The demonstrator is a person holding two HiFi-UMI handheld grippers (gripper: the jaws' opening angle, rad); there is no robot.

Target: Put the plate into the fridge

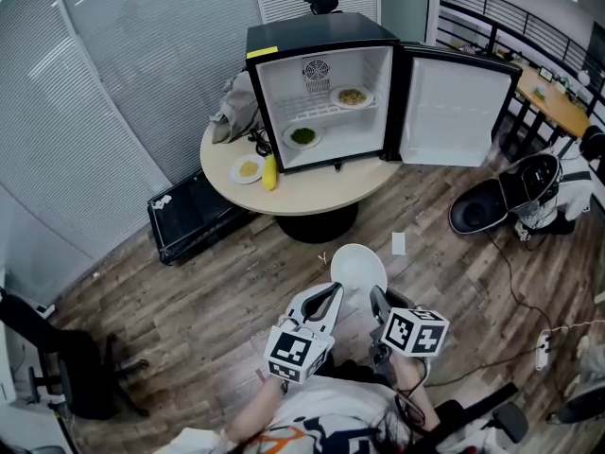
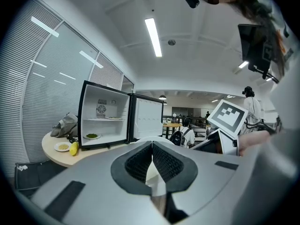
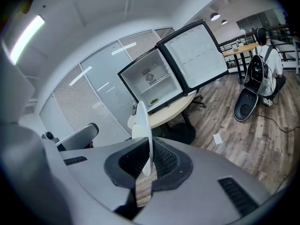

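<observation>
Close in front of you, your left gripper [image 1: 327, 296] and right gripper [image 1: 376, 298] each had their fingers clamped on the rim of the white plate [image 1: 357, 267], above the wooden floor [image 1: 236, 282]. Farther off, the fridge [image 1: 321, 93] stood open on the round counter [image 1: 312, 192].

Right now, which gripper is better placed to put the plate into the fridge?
Right. The right gripper has its jaws clamped on the rim of the plate, facing the open fridge. The left gripper has shut jaws with no clear hold on it.
</observation>
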